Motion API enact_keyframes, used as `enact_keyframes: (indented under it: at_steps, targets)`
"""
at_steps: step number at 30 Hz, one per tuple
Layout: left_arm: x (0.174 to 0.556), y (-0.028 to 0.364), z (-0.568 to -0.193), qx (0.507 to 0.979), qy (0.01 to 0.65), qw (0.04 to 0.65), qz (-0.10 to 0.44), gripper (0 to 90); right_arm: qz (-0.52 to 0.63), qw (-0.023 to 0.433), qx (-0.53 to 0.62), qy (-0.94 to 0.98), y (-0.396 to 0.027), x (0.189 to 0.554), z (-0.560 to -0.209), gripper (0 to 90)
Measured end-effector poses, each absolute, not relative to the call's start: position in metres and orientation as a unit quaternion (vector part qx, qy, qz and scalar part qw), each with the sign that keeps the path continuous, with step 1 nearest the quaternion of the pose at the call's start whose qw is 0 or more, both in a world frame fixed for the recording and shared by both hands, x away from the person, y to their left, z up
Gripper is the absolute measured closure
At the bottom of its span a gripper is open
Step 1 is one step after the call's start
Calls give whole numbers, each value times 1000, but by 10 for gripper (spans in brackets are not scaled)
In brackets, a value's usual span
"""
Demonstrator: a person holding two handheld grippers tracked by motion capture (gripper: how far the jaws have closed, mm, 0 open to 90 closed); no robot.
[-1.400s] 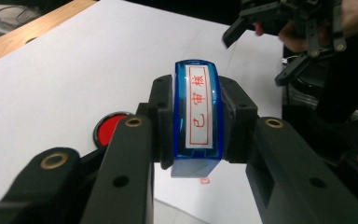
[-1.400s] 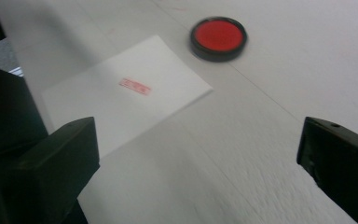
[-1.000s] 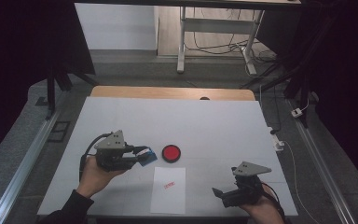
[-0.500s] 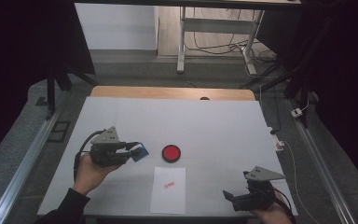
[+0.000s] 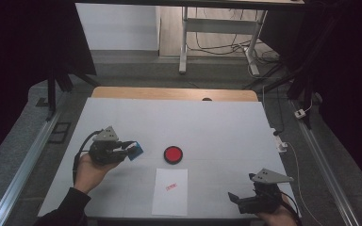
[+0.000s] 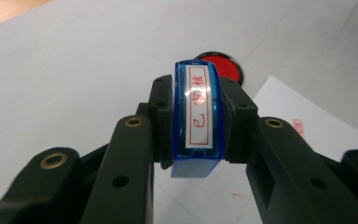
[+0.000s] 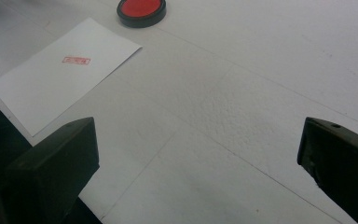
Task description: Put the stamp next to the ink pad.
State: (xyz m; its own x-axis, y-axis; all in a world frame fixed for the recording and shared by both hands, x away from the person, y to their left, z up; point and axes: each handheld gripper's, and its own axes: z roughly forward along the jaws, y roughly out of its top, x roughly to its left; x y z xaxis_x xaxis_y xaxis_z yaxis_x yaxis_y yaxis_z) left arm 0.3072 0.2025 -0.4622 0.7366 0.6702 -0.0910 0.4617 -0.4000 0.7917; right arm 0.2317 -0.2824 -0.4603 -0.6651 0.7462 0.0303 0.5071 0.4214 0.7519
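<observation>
My left gripper (image 5: 131,149) is shut on a blue stamp (image 5: 135,150) with a white label in red characters (image 6: 198,116), held just above the table at the left. To its right a round red ink pad (image 5: 173,154) sits on the white table, the same red ink pad (image 6: 220,66) showing past the stamp. In front of the pad lies a white sheet (image 5: 170,190) bearing a small red imprint (image 7: 76,60). My right gripper (image 5: 233,197) hovers at the front right corner, open, nothing between its jaws (image 7: 196,154).
The white table top (image 5: 217,127) has a wooden strip along its far edge. A white cable and plug (image 5: 282,141) lie at the right edge. Metal rails run along both sides, and a table frame stands on the floor beyond.
My left gripper carried the blue stamp left and slightly down, away from the ink pad. My right gripper drew back toward the front right corner.
</observation>
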Motion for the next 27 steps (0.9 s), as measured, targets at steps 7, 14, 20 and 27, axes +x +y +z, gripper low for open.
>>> enact_keyframes:
  at_steps: [7,14,20,27]
  targets:
    - [314,207,-474,825,361,418,122,690,380,157,376,831,-281,231,-461,0]
    - [318,205,-484,831,363,401,131,690,376,156,374,833,-281,232,-461,0]
    - [325,206,-494,835,372,384,127,690,375,154,375,834,-280,232,-461,0]
    - [328,207,-502,839,366,381,128,689,374,152,372,836,-280,232,-461,0]
